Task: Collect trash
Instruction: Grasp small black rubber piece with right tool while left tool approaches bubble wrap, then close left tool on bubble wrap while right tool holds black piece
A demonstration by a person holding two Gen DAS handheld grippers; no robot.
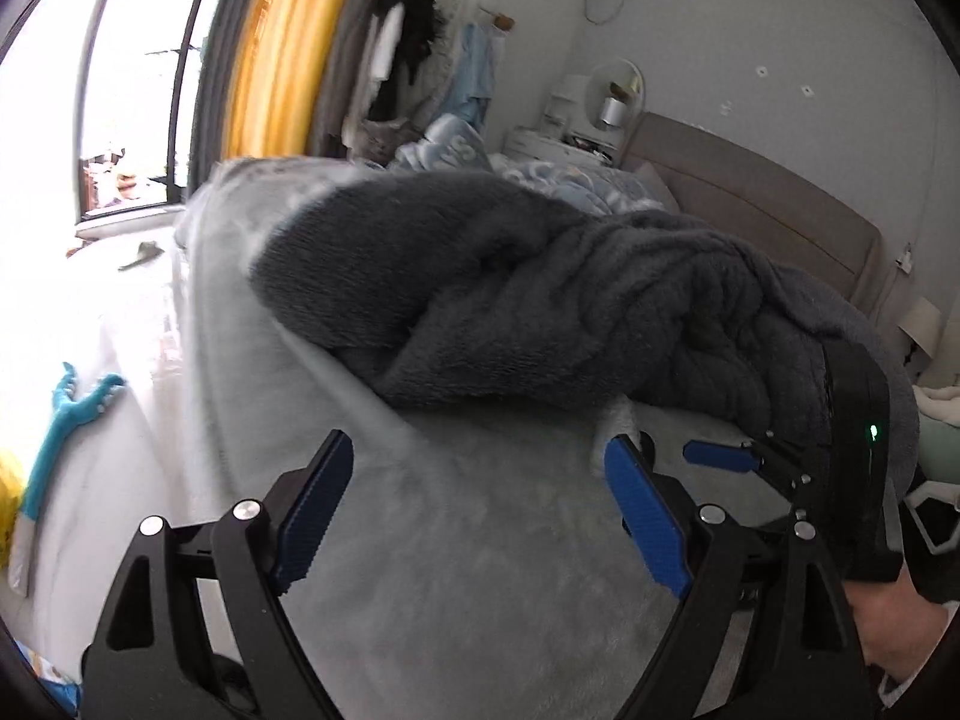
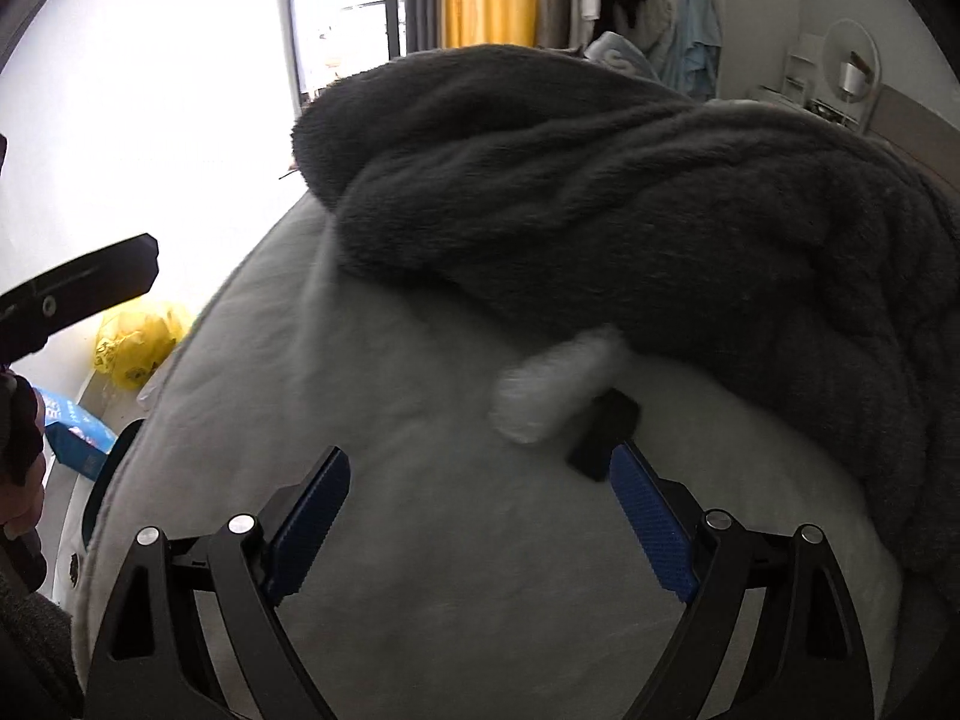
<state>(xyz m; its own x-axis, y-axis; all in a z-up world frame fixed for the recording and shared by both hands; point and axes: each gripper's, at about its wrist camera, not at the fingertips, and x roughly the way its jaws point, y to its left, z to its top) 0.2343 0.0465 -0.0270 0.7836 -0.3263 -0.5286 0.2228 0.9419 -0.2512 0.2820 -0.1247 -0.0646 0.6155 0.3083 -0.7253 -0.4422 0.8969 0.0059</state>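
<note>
A crumpled white tissue-like piece of trash (image 2: 555, 387) lies on a light grey blanket (image 2: 420, 540), partly tucked under a dark grey fleece blanket (image 2: 630, 192). My right gripper (image 2: 480, 474) is open, its fingers just below the trash, the right fingertip beside it. A bit of the white trash (image 1: 618, 411) also shows in the left wrist view under the dark blanket (image 1: 510, 294). My left gripper (image 1: 480, 468) is open and empty above the light blanket (image 1: 450, 570). The right gripper (image 1: 744, 459) appears at the right of that view.
A yellow plastic bag (image 2: 138, 342) and a blue box (image 2: 78, 429) lie on the floor at the left. A turquoise toy-like object (image 1: 66, 414) lies on the floor. A bed headboard (image 1: 750, 198), hanging clothes (image 1: 420, 48) and a yellow curtain (image 1: 282, 42) are behind.
</note>
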